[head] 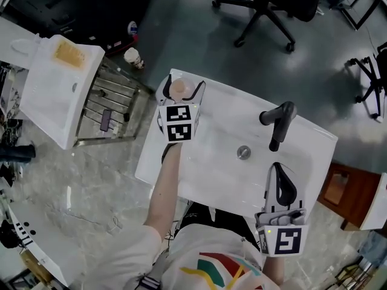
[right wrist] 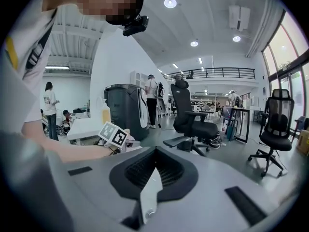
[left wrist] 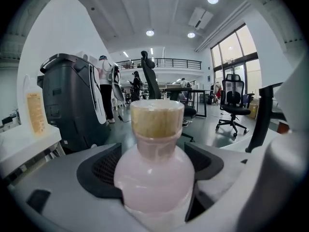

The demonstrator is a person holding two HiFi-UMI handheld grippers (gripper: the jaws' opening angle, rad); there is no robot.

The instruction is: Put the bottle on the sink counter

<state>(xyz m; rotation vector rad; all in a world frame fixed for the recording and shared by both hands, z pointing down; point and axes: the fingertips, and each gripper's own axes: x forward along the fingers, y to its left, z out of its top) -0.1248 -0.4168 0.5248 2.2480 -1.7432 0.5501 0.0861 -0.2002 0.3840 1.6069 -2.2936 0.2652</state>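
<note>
A pale pink bottle (head: 179,89) with a tan cap stands upright between the jaws of my left gripper (head: 183,84), which is shut on it. It is held over the far left corner of the white sink counter (head: 224,110); whether its base touches the counter is hidden. In the left gripper view the bottle (left wrist: 157,173) fills the gap between the dark pads of the left gripper (left wrist: 154,166). My right gripper (head: 279,169) hovers at the sink's near right edge, shut and empty. In its own view the right gripper (right wrist: 153,163) shows its pads pressed together.
A black faucet (head: 278,122) rises at the sink's far right, with the drain (head: 243,153) in the basin. A second white basin (head: 54,89) and a metal rack (head: 112,107) stand to the left. An office chair (head: 266,11) is beyond; a wooden cabinet (head: 341,189) stands right.
</note>
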